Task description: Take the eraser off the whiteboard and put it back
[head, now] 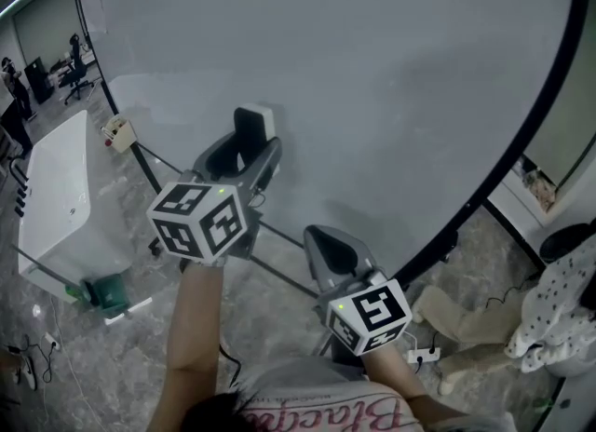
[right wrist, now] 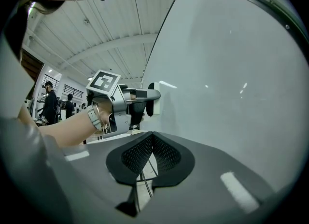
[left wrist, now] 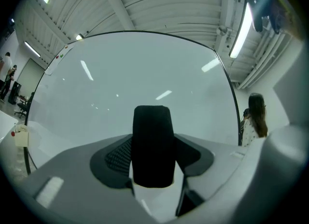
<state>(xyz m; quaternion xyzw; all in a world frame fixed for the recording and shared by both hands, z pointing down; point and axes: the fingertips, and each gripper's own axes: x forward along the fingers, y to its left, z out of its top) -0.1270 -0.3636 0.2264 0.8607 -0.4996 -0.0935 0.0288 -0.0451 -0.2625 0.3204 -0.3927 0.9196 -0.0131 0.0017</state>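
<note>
Black felt on a white body: the eraser [left wrist: 152, 146] stands upright, clamped between the fingers of the left gripper [head: 244, 155]. It is held close against the lower part of the whiteboard [head: 372, 95]; whether it touches the whiteboard cannot be told. Further right, nearer the whiteboard's bottom edge, the right gripper [right wrist: 149, 143] has its fingers pressed together on nothing, pointing along the whiteboard.

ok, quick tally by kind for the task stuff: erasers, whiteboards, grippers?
eraser: 1
whiteboard: 1
grippers: 2, left gripper shut on the eraser, right gripper shut with nothing in it
total: 4
</note>
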